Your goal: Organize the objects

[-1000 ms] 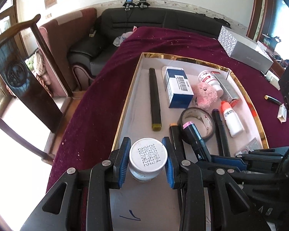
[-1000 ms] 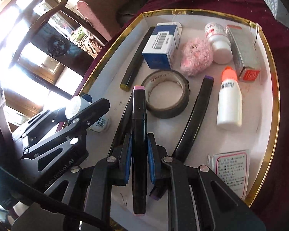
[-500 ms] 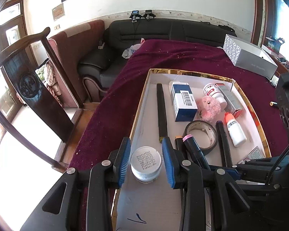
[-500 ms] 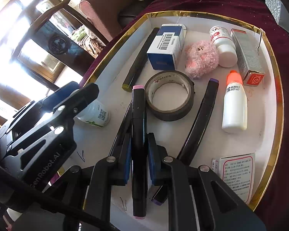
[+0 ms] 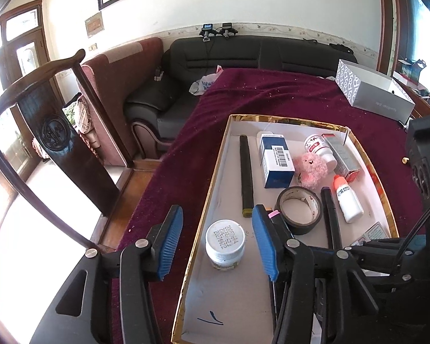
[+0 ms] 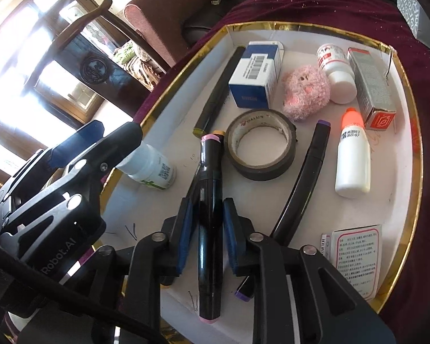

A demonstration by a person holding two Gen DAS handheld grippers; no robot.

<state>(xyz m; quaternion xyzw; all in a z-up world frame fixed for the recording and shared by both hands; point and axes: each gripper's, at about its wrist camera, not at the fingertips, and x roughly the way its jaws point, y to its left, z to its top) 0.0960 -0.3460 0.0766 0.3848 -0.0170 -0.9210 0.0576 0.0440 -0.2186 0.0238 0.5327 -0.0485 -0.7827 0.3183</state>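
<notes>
Tray (image 5: 215, 172) holds white bottle (image 5: 225, 243), tape roll (image 5: 299, 210), blue box (image 5: 275, 159).

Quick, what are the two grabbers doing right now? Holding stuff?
Left gripper: open, fingers on either side of the white bottle, not touching it.
Right gripper: shut on the pink-tipped black marker.

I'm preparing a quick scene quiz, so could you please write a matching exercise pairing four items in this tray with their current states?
Things:
1. pink-capped marker
2. white jar
3. tape roll
4. dropper bottle

States:
A. lying on its side, orange cap
B. standing upright between open pads
C. clamped in the right gripper
D. lying flat, hollow centre up

Pairs: 1-C, 2-B, 3-D, 4-A
</notes>
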